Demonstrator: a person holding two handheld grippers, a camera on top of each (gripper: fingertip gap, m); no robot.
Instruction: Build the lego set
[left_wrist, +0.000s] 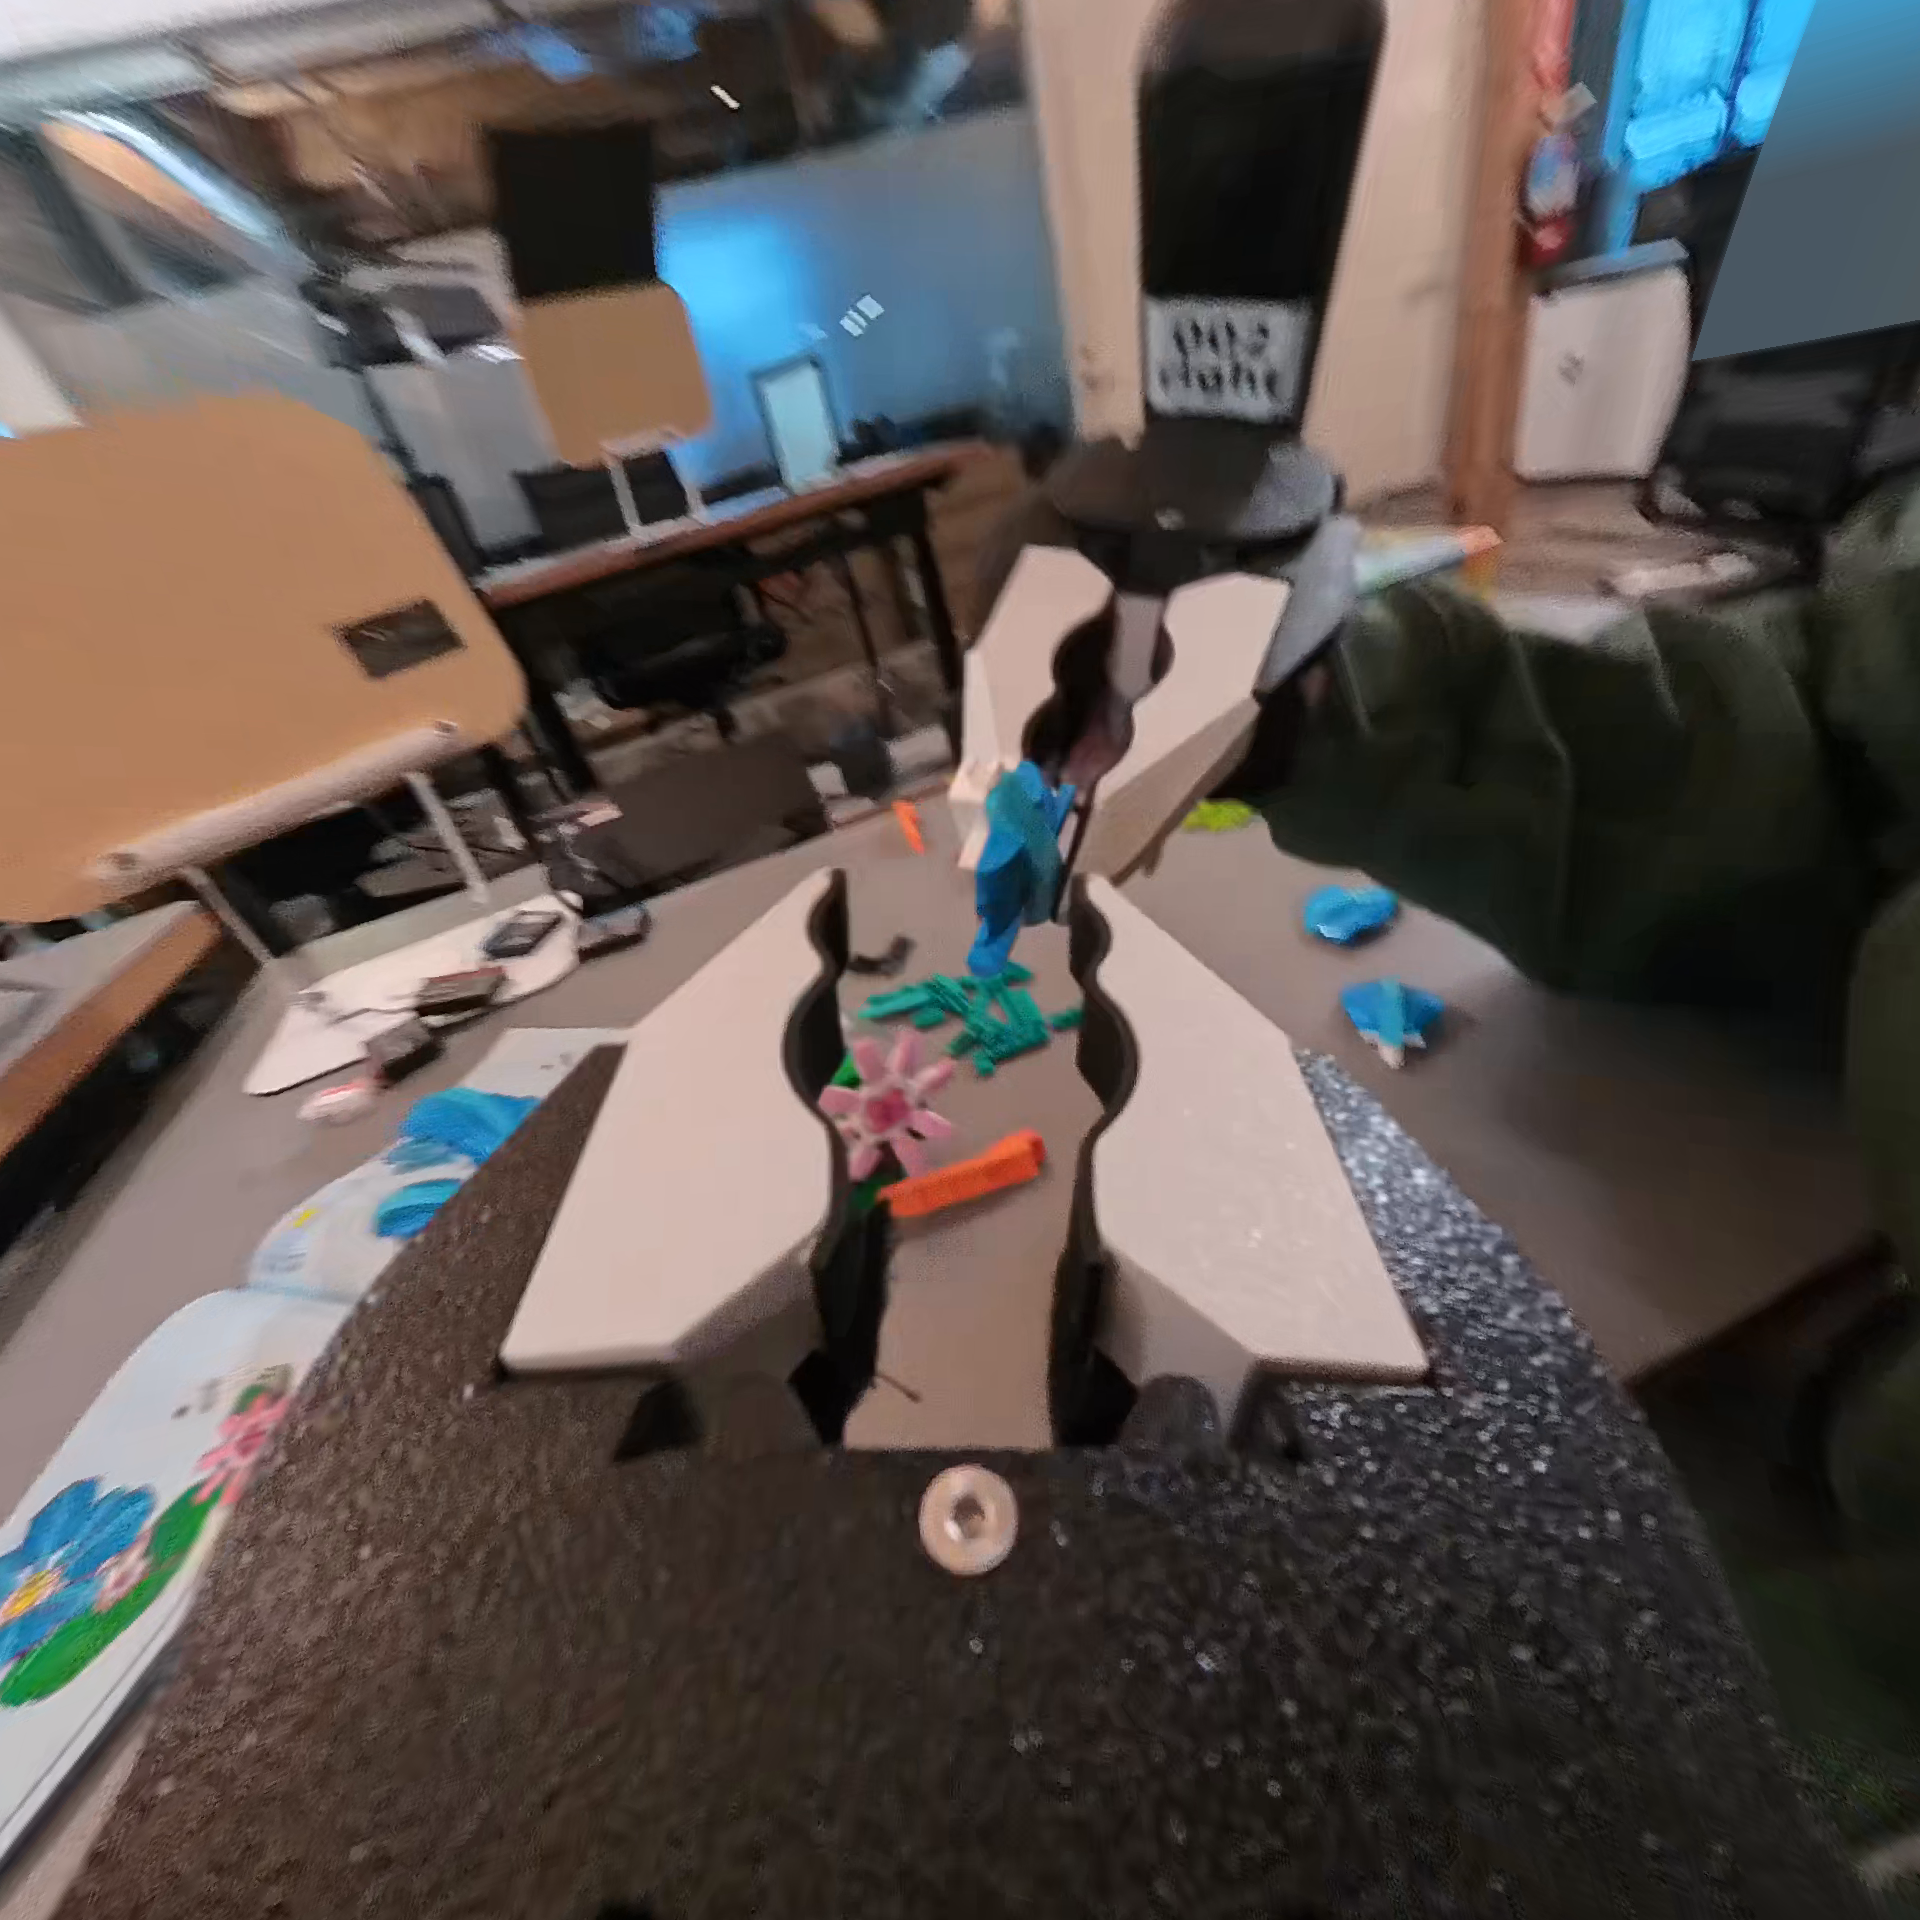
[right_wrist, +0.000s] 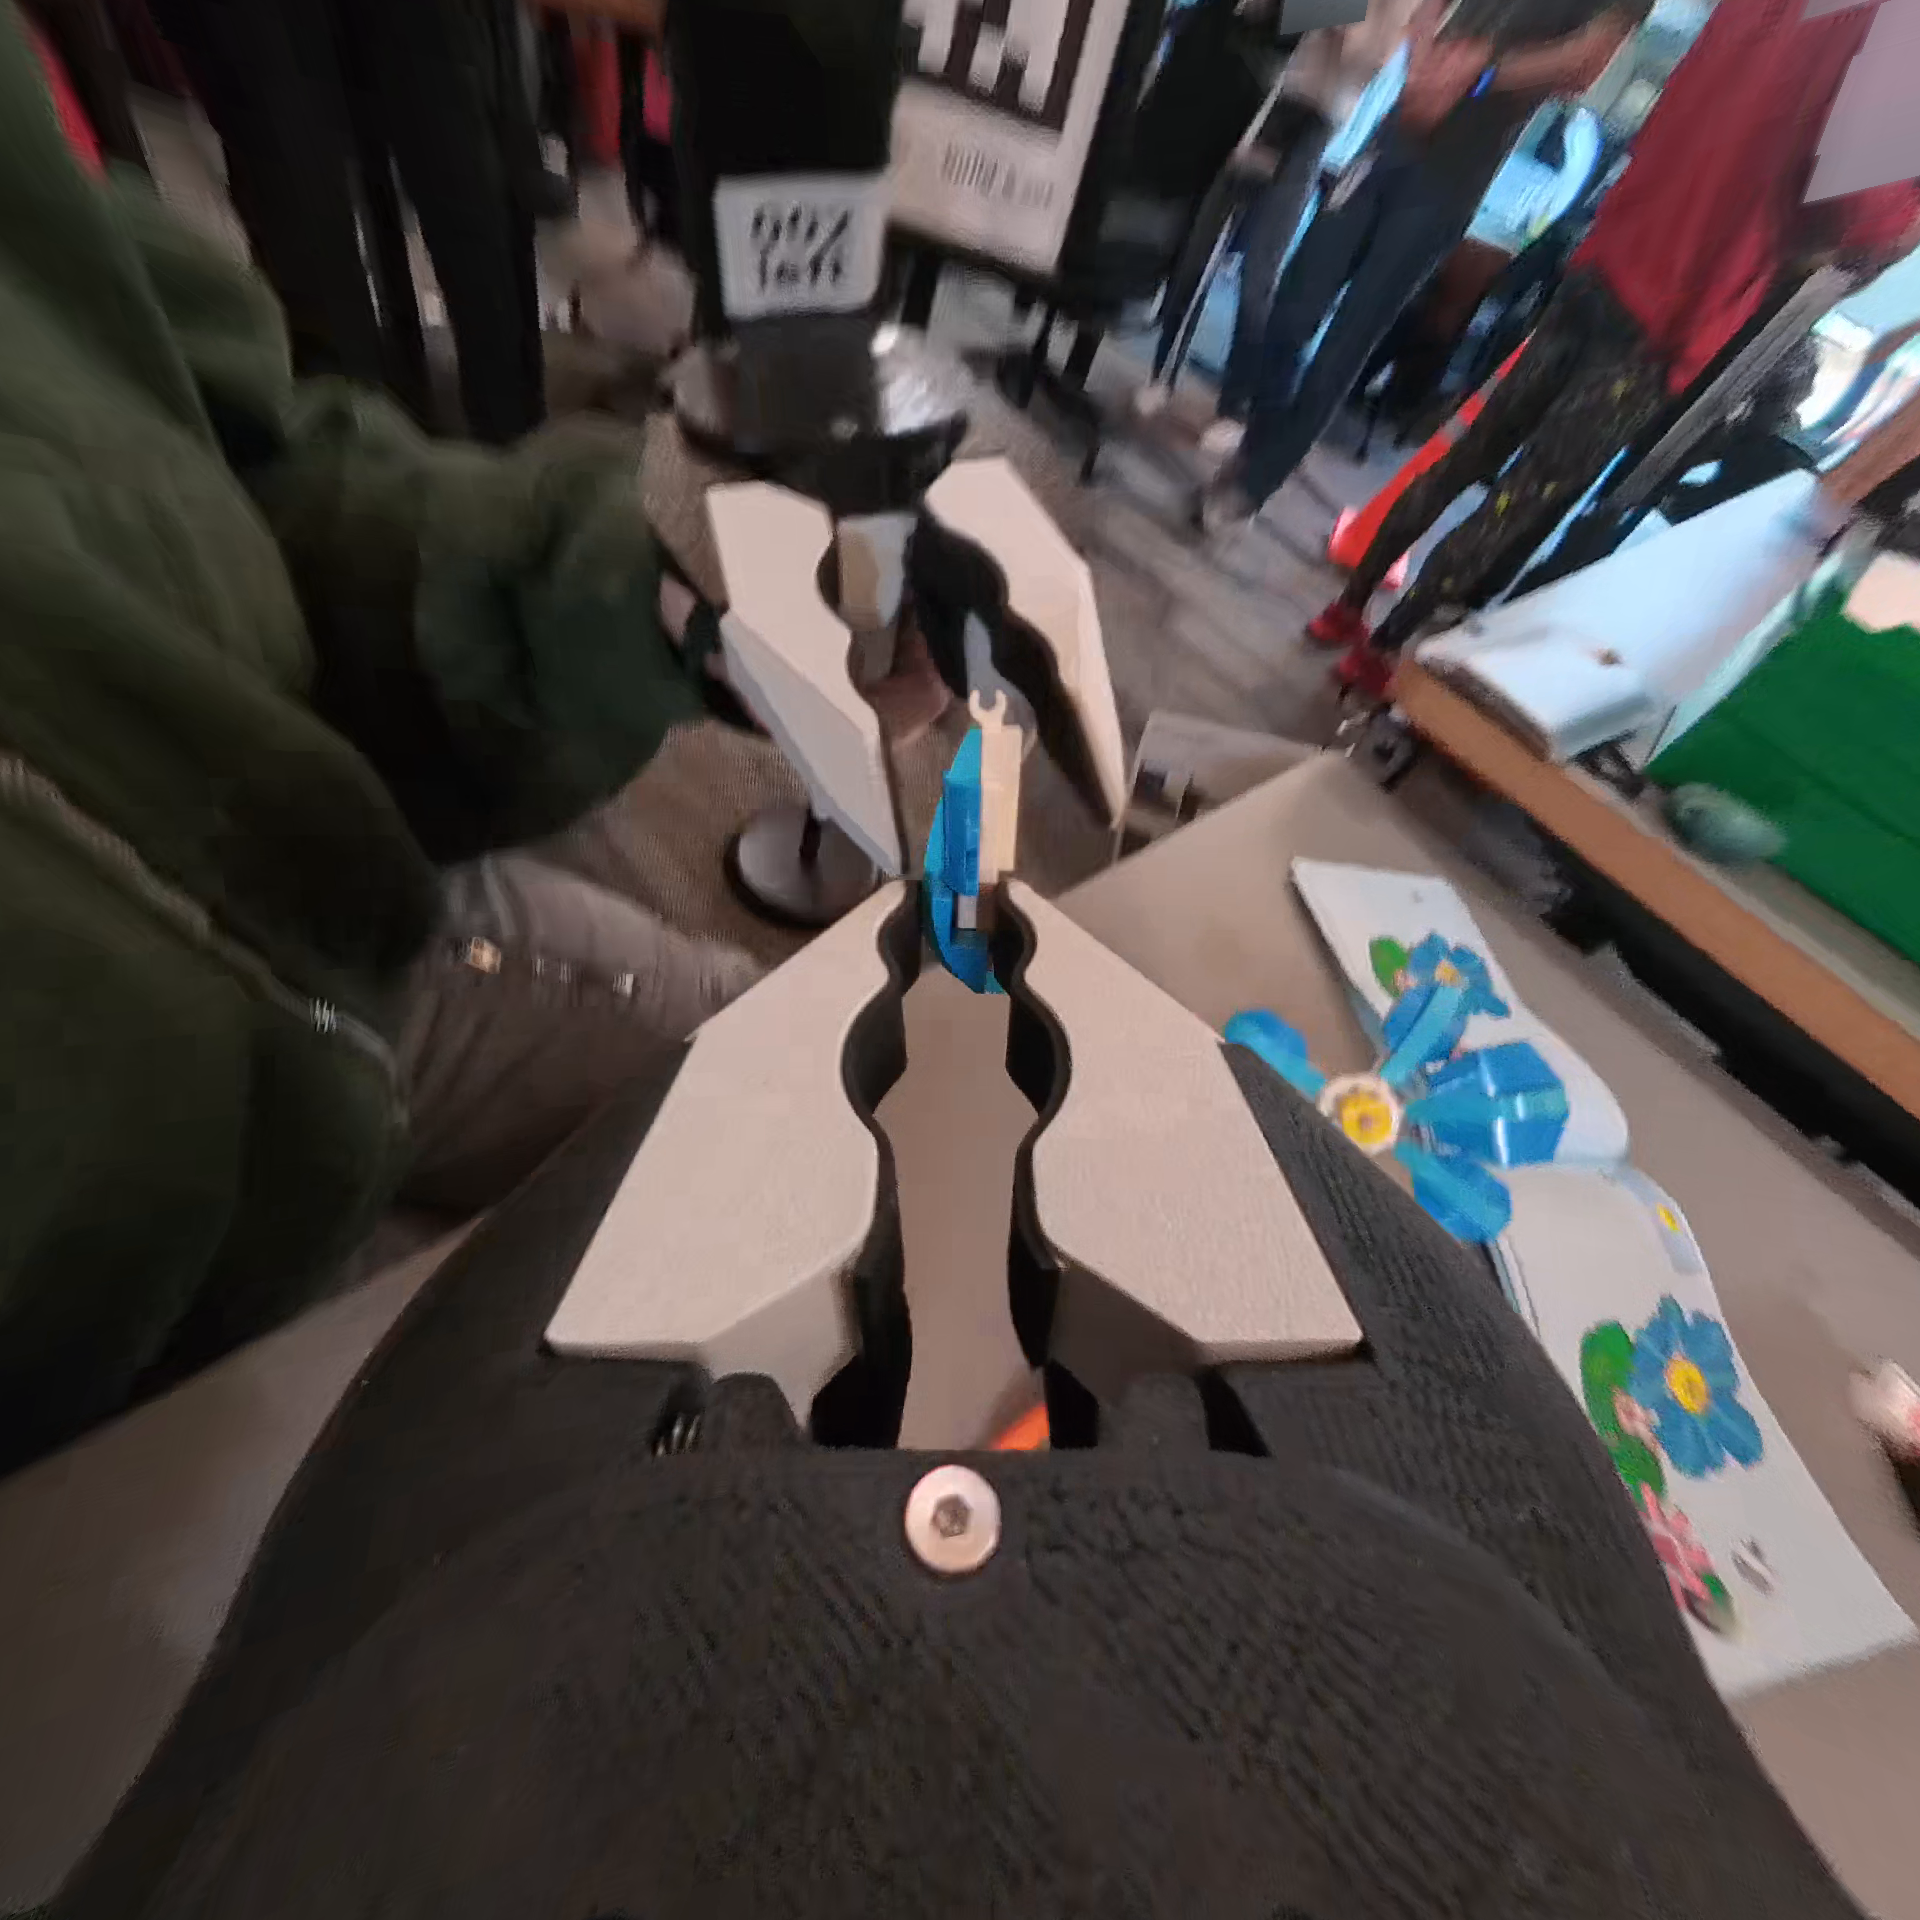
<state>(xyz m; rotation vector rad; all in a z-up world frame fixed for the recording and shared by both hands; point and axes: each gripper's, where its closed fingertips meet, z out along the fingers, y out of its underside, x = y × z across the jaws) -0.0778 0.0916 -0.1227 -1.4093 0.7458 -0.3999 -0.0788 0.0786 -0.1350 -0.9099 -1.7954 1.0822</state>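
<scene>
My right gripper (right_wrist: 958, 899) is shut on a blue petal piece (right_wrist: 956, 831) with a thin white clip part (right_wrist: 1000, 790) on it, held up in the air. My left gripper (left_wrist: 958, 894) is open and empty, its fingertips just below and either side of that petal (left_wrist: 1013, 852). In the left wrist view the right gripper (left_wrist: 1049, 842) points down toward me. In the right wrist view the left gripper (right_wrist: 1003, 831) faces me, jaws apart around the white part. A partly built blue flower (right_wrist: 1455, 1112) with a yellow centre lies on the booklet.
On the grey table (left_wrist: 1507, 1143) lie a pink flower (left_wrist: 888, 1107), an orange piece (left_wrist: 966, 1179), a heap of teal pieces (left_wrist: 966, 1013) and two loose blue petals (left_wrist: 1349, 912). The instruction booklet (left_wrist: 104, 1558) lies at the left edge. A green sleeve (left_wrist: 1558, 779) is at the right.
</scene>
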